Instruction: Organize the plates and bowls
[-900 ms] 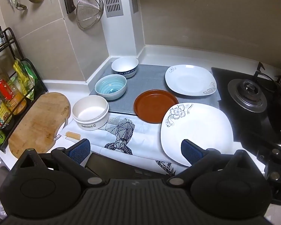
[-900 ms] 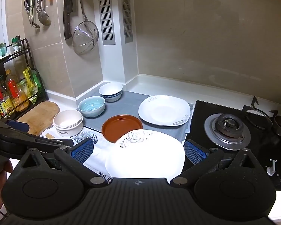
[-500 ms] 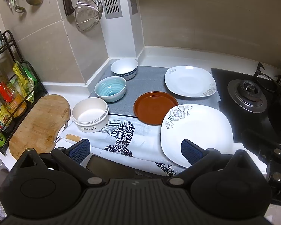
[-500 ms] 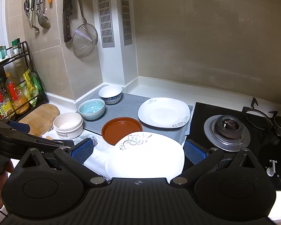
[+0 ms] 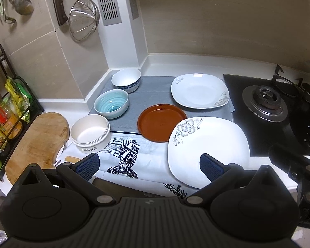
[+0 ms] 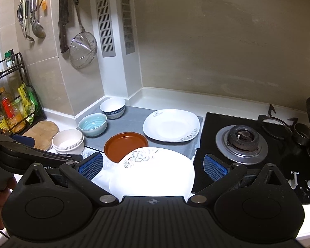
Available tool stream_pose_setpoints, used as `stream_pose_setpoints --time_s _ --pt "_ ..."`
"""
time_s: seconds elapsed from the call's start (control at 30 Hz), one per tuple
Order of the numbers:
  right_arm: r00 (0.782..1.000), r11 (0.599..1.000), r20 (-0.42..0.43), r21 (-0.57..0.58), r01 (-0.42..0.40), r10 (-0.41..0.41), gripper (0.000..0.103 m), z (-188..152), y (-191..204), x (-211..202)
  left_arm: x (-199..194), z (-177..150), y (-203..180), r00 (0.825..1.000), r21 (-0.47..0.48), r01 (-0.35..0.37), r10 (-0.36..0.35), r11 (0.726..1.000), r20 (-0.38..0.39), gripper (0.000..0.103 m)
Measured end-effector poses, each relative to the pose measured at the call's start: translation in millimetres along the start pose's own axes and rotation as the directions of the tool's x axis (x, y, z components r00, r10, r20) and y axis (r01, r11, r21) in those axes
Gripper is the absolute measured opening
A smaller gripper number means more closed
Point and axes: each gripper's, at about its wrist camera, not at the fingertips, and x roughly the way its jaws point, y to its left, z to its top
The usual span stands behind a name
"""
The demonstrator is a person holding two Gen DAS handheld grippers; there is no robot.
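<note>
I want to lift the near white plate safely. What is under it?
The near white plate lies on the patterned cloth, its rim overlapping the brown plate. Anything else beneath is hidden.

"Delicious" printed on side of cream bowl point(image 5: 90, 133); stove point(image 5: 279, 119) knob lettering too blurred.

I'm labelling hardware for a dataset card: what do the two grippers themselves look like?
The left gripper and right gripper are alike: matte black bodies, ribbed centre panel with a small round emblem, two round housings, silver pivot screws, angled black fingers tipped with textured blue pads. No cables visible.
</note>
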Motion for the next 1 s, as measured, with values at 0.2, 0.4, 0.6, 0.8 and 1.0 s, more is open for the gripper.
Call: stream_pose_setpoints --time_s 0.2,0.4,0.6,0.8,1.0 --pt "0.999 1.000 0.036 -0.020 0.001 0.000 0.103 -3.2 -0.6 -3.9 -4.3 -3.2 1.2 1.000 -0.008 0.006 -0.006 1.000 -0.020 0.103" --pt "0.999 0.999 0.041 -0.049 -0.009 0.011 0.103 -2.7 1.6 -4.4 -7.8 -2.8 6.2 0.999 -0.052 0.025 -0.026 0.998 -0.024 0.103" --pt "0.999 0.999 0.022 -0.036 -0.041 0.042 0.103 0.5 -0.1 4.2 -2.4 -6.0 11.3 1.000 -0.053 -0.004 0.002 0.999 -0.028 0.103" --pt "0.998 0.997 0.005 -0.016 -0.069 0.069 0.103 6.9 5.6 25.3 16.6 -6.8 25.2 0.998 -0.052 -0.031 0.028 0.998 -0.057 0.103" --pt "0.996 0.997 -0.043 -0.012 -0.081 0.080 0.103 27.3 22.9 65.6 51.8 1.4 55.8 0.995 -0.075 -0.032 0.024 0.997 -0.100 0.103"
